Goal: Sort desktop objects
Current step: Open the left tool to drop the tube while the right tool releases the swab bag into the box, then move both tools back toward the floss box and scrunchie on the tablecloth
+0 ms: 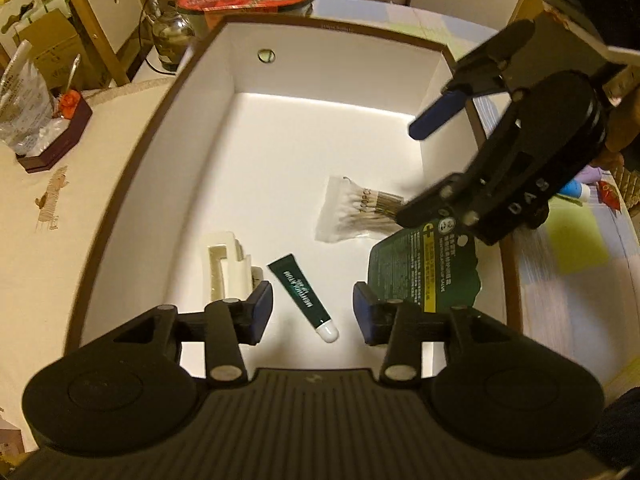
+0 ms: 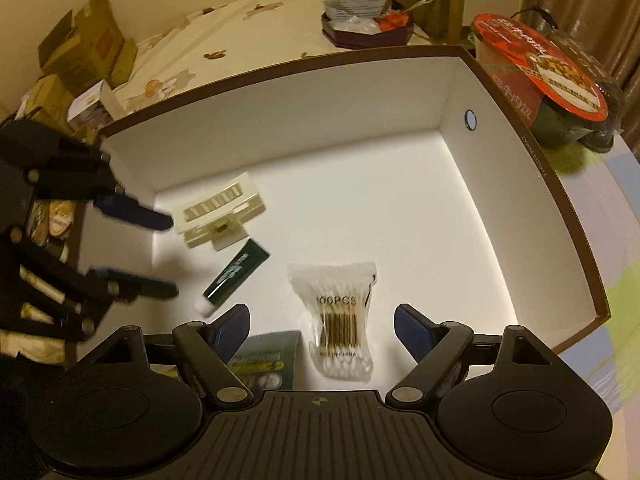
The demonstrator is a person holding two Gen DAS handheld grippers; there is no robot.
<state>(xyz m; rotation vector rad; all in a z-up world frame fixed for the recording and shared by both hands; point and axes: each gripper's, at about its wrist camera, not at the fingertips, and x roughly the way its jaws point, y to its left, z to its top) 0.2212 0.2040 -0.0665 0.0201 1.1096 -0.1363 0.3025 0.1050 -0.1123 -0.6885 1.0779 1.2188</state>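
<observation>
Box: one white-lined, brown-edged cardboard box point(image 1: 224, 80) on the bench point(image 1: 80, 208), open at the top.
Contents: four items on the box floor — one green ointment tube point(image 1: 303, 297), one bag of cotton swabs point(image 2: 338, 322) marked 100PCS, one cream plastic clip-like holder point(image 2: 220, 210), one dark green printed packet point(image 1: 424, 272).
Left tongs point(image 1: 313, 312): released, empty, above the near end of the box, the tube lying between the blue pads.
Right tongs point(image 2: 322, 330): released, empty, over the swab bag without touching it.
Around the box: one instant-noodle bowl point(image 2: 544, 80) with red lid just beyond its far wall; one kettle point(image 1: 172, 32) further off; one dark tray point(image 2: 360, 34) holding a plastic bag.
Surface: cream cloth with small brown animal prints; a pastel-checked cloth point(image 2: 616, 280) right of the box.
</observation>
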